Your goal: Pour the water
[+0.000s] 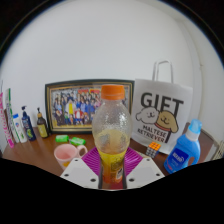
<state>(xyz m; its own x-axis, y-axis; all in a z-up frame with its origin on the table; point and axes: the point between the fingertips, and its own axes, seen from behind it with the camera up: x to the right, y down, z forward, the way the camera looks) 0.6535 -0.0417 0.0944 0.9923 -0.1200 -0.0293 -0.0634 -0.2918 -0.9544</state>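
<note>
Clamping the orange-capped bottle (111, 128) between both pads, the tongs (112, 168) hold it upright above the table (40, 158).

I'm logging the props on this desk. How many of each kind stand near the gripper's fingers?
Bottles with orange cap: 1
Pink cups: 1
Blue spray bottles: 1
Framed photos: 1
Gift bags: 1
Total: 5

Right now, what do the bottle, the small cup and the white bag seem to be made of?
The bottle, between the gripper's fingers, looks like clear glossy plastic: light shines through it and its orange cap looks moulded. The cup seems matte pink plastic, though it could be ceramic. The bag looks like paper, stiff and standing upright with printed letters.
</note>
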